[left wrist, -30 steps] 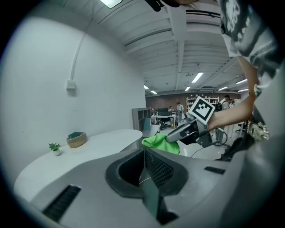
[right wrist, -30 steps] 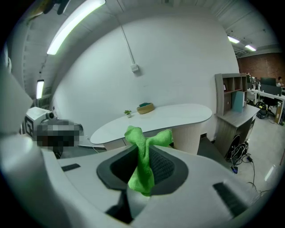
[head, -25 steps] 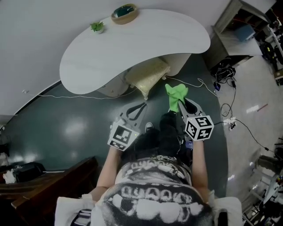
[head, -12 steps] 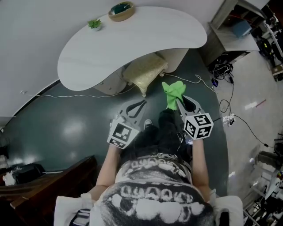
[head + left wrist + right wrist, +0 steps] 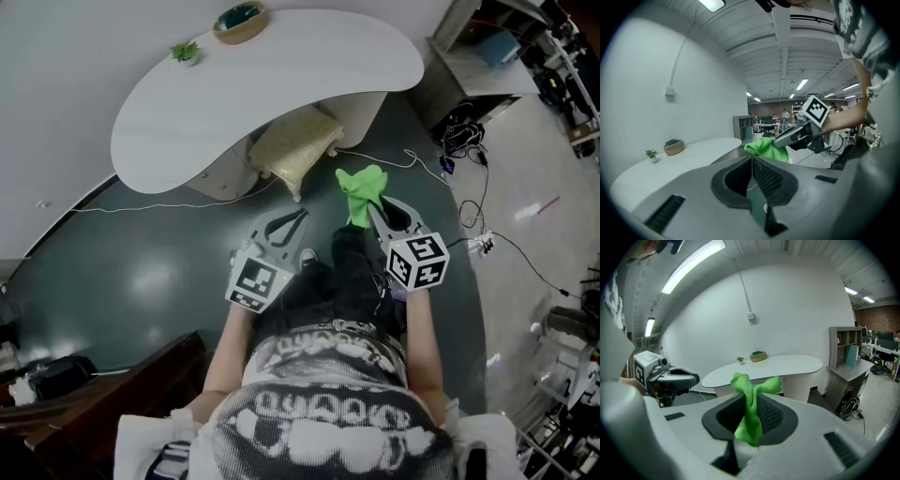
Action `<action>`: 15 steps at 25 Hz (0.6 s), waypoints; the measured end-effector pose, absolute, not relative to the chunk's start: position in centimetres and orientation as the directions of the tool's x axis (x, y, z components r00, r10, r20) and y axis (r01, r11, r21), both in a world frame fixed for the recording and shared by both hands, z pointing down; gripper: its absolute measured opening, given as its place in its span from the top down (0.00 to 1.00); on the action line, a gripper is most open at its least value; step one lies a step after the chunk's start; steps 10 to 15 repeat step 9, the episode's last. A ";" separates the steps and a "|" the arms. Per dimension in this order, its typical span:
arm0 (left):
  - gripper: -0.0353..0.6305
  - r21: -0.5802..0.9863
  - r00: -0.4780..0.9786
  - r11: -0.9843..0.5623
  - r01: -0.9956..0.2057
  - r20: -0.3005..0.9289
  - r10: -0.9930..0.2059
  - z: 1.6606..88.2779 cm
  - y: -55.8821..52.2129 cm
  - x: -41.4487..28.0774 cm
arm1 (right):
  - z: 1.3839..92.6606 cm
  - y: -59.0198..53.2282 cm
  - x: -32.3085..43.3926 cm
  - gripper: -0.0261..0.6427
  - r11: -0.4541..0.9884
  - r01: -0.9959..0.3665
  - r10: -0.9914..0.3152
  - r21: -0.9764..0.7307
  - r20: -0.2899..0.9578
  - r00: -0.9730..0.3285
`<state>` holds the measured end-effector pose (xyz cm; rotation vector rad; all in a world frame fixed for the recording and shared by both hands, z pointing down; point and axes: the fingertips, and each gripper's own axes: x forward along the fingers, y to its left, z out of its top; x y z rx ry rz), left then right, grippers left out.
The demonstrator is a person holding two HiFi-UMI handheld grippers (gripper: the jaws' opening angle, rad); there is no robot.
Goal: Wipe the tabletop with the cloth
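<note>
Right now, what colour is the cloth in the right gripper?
Bright green; the cloth shows best in the right gripper view.

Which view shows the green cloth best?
The right gripper view: the green cloth is pinched close-up in the shut right gripper. Head view shows its bunched end; left gripper view, a distant side.

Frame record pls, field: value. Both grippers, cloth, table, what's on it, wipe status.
left gripper: jaws together, nothing between them
right gripper: jaws shut on the cloth
cloth: green, bunched, held in the air short of the table
table: white, curved top
on table: bowl and small plant, near the far edge
wipe status: not begun; cloth is not touching the tabletop
</note>
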<state>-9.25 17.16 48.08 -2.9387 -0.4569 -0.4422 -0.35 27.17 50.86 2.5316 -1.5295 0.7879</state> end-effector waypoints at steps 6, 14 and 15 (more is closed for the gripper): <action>0.93 -0.093 0.904 -0.933 0.347 0.300 0.305 48.0 19.0 -8.2 | 50.9 29.0 0.2 0.85 -0.520 -0.833 -0.796 -0.189 0.461 0.393; 0.93 -0.099 0.903 -0.929 0.356 0.294 0.314 47.9 19.8 -7.5 | 51.1 29.7 0.7 0.85 -0.523 -0.831 -0.794 -0.187 0.461 0.396; 0.93 -0.099 0.903 -0.929 0.356 0.294 0.314 47.9 19.8 -7.5 | 51.1 29.7 0.7 0.85 -0.523 -0.831 -0.794 -0.187 0.461 0.396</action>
